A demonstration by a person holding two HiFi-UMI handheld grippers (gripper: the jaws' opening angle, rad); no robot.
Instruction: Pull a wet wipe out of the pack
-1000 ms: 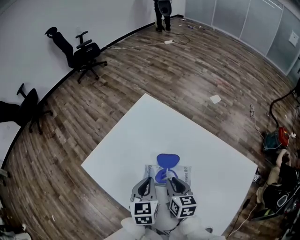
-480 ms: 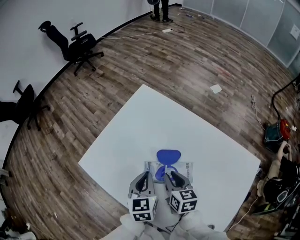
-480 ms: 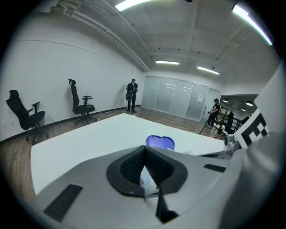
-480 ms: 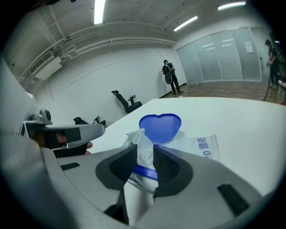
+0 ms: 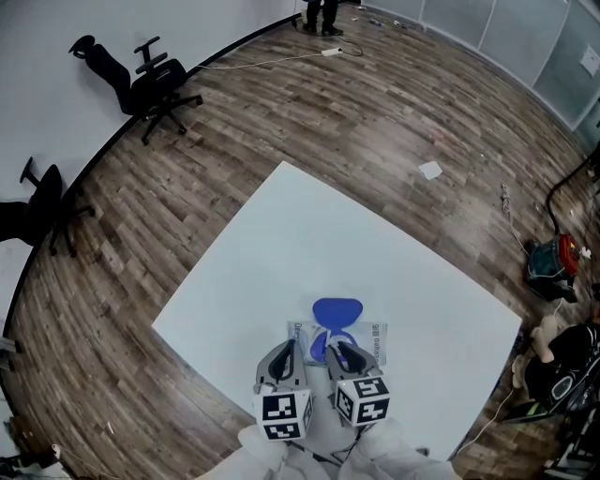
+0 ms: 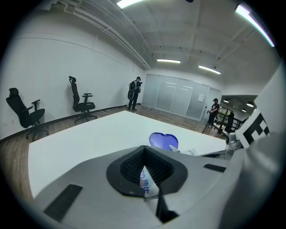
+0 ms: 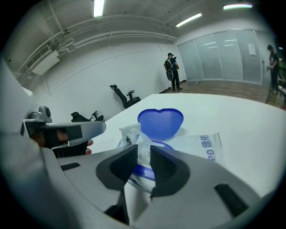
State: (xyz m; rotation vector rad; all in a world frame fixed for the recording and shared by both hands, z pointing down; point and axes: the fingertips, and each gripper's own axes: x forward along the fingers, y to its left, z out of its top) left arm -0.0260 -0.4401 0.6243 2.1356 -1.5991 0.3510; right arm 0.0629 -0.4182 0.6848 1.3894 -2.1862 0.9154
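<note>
A wet wipe pack (image 5: 361, 338) lies flat on the white table (image 5: 281, 253), near its front edge, with its blue lid (image 5: 337, 312) flipped open. My left gripper (image 5: 285, 359) is shut on the pack's near edge (image 6: 145, 180); printed film shows between its pads. My right gripper (image 5: 339, 354) is shut on a white wipe (image 7: 134, 134) that sticks up out of the opening in front of the blue lid (image 7: 161, 122). The pack's printed film (image 7: 203, 145) lies to the right of that lid. The left gripper (image 7: 62, 130) shows at the left of the right gripper view.
Two black office chairs (image 5: 141, 80) (image 5: 42, 211) stand by the wall at the left. A person (image 5: 323, 14) stands at the far end of the room. Cables and a red object (image 5: 558, 262) lie on the wooden floor at the right. A paper scrap (image 5: 430, 170) lies beyond the table.
The head view has shifted slightly. Both grippers stay at the pack, drawn a little nearer to the table's front edge.
</note>
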